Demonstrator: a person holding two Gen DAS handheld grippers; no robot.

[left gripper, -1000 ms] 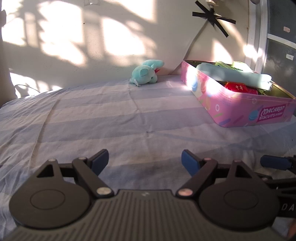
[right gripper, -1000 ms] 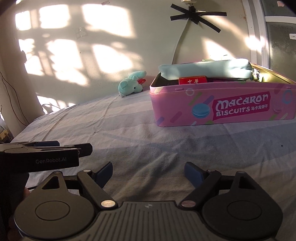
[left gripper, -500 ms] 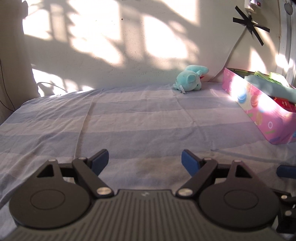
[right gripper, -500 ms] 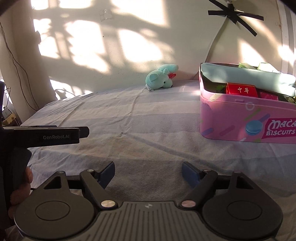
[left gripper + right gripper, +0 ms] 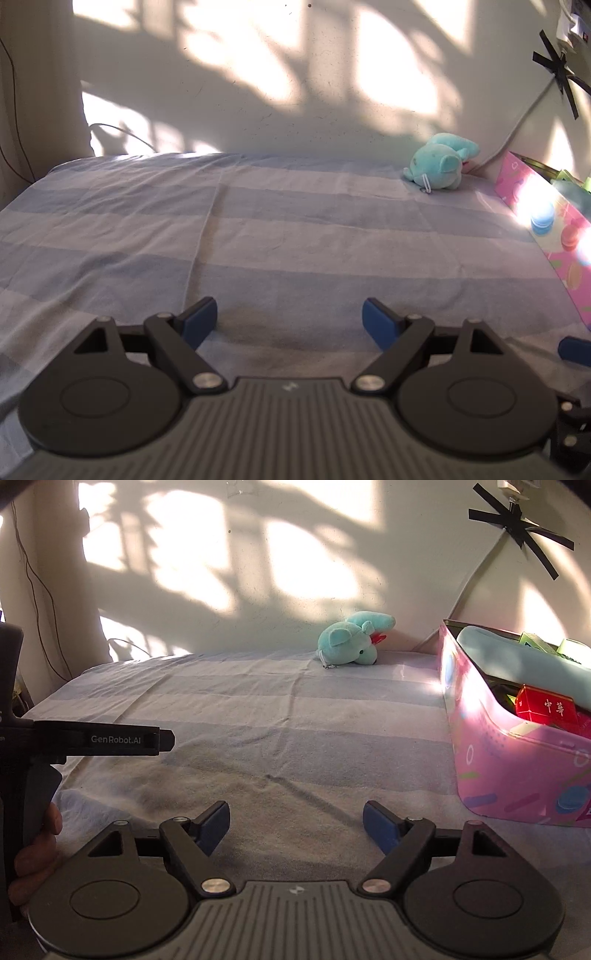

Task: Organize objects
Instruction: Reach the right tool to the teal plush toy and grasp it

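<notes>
Where sheet [image 5: 295, 229] lies bare (tools [image 5: 290, 319] wide), tin [image 5: 517, 775] bounds right.

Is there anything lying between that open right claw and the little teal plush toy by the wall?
Nothing: only bare striped sheet runs from the right gripper to the plush, plainest in the right wrist view.

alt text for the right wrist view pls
The right gripper hangs with its jaws open and empty over a striped bedsheet. A teal plush toy lies by the far wall, left of a filled pink biscuit tin.
</notes>
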